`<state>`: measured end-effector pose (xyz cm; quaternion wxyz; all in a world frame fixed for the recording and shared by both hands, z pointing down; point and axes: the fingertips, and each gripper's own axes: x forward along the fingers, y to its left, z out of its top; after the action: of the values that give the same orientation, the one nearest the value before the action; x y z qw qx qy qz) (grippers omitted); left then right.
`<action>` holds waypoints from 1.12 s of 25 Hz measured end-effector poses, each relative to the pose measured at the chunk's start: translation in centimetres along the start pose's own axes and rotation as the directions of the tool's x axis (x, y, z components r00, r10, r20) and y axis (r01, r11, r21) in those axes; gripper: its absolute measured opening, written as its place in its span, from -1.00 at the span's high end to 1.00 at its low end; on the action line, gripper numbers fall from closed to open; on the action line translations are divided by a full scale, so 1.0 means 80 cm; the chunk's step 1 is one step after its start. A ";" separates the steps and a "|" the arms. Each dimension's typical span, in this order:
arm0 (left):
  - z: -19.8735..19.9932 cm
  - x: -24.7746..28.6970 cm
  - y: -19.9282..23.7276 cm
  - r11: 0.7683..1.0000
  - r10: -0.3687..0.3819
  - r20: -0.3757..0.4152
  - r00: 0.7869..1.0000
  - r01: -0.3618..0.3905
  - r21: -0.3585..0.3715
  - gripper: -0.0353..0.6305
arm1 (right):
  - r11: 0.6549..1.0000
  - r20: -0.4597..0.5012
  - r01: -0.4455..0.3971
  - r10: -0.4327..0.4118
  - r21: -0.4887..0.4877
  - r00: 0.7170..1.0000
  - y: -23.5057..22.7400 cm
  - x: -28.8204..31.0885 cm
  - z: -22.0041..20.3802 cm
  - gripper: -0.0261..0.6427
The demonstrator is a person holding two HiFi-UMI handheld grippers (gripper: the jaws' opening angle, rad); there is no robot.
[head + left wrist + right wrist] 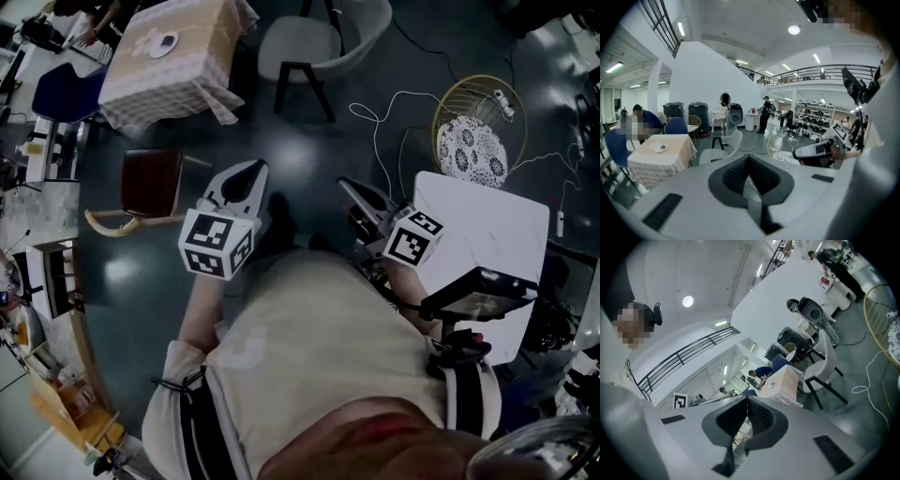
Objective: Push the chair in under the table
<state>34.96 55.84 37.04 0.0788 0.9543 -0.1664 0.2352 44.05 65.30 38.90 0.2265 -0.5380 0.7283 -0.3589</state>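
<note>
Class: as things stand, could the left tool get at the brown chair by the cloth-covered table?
Probably yes. The left tool, shut and empty, is close beside the brown chair, with only floor between them and nothing seen blocking the way.

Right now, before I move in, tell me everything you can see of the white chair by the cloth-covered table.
The white chair is a smooth, curved one-piece shell, plastic by its look, on dark splayed legs. It stands upright on the dark floor beside the cloth-covered table, seat turned toward it, not tucked under. The seat looks bare. Whether it touches the cloth I cannot tell.
</note>
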 end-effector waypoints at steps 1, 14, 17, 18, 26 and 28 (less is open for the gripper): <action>-0.001 0.002 0.001 1.000 -0.008 0.005 1.000 0.008 -0.006 0.88 | 1.000 -0.001 0.002 -0.002 0.002 1.000 -0.001 0.000 0.001 0.89; 0.073 0.117 0.118 0.991 -0.116 0.063 0.991 0.119 -0.061 0.88 | 0.994 0.019 0.091 -0.090 -0.063 0.996 -0.044 0.116 0.102 0.89; 0.088 0.139 0.142 0.989 -0.118 0.073 0.990 0.124 -0.077 0.88 | 0.995 0.005 0.089 -0.089 -0.045 0.996 -0.056 0.142 0.121 0.89; 0.090 0.144 0.150 0.989 -0.119 0.075 0.990 0.125 -0.083 0.88 | 0.995 -0.002 0.088 -0.088 -0.041 0.996 -0.060 0.153 0.125 0.89; 0.070 0.141 0.272 0.972 -0.039 0.061 0.997 0.052 -0.228 0.88 | 0.996 -0.185 0.085 -0.089 -0.028 0.979 -0.070 0.272 0.116 0.89; 0.072 0.145 0.300 0.969 -0.032 0.068 0.997 0.048 -0.242 0.88 | 0.995 -0.218 0.093 -0.100 -0.045 0.971 -0.072 0.298 0.117 0.89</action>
<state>38.58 28.92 39.22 0.1945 0.9477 -0.1773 0.1808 46.76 39.19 38.68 0.1177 -0.5336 0.7279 -0.4142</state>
